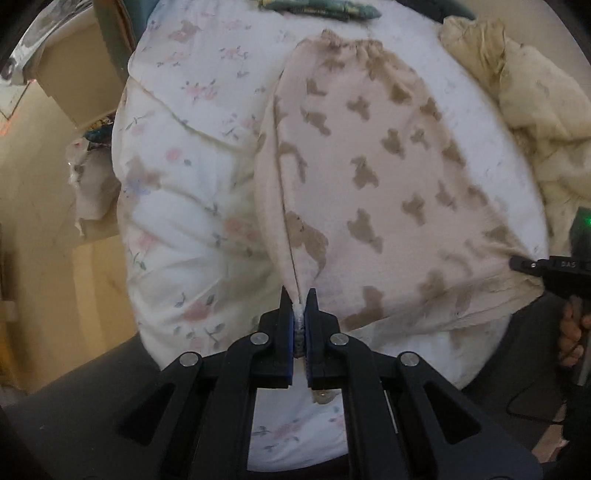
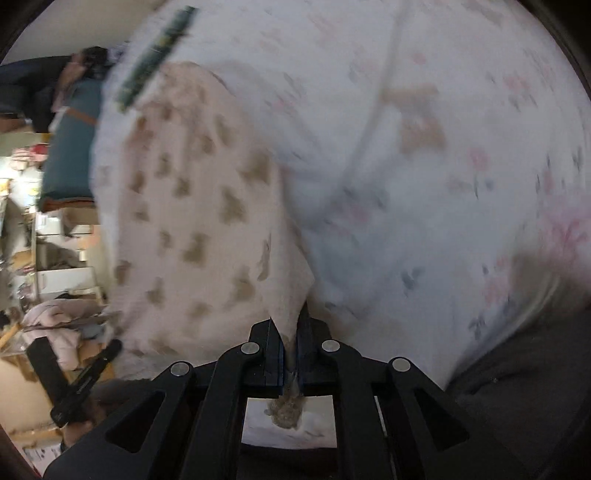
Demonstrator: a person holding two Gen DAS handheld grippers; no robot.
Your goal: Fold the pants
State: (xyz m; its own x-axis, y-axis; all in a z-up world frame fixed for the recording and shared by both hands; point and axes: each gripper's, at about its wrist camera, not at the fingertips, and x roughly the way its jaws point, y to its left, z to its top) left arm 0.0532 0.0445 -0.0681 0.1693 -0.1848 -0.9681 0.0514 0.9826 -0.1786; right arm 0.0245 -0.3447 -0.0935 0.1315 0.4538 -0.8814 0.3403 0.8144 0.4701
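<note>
Pale pink pants (image 1: 373,192) with brown animal prints lie spread on a white floral bedsheet (image 1: 177,177), elastic waistband at the far end. My left gripper (image 1: 300,299) is shut on the near hem at the pants' left edge. My right gripper (image 2: 290,325) is shut on another hem corner of the pants (image 2: 192,221); it shows at the right edge of the left wrist view (image 1: 532,264), pinching the fabric and pulling it taut. The right wrist view is motion-blurred.
A crumpled cream blanket (image 1: 524,99) lies at the right of the bed. A green patterned cloth (image 1: 321,9) sits at the far end. The bed's left edge drops to a beige floor (image 1: 55,258). Cluttered shelves and clothes (image 2: 55,314) stand left in the right wrist view.
</note>
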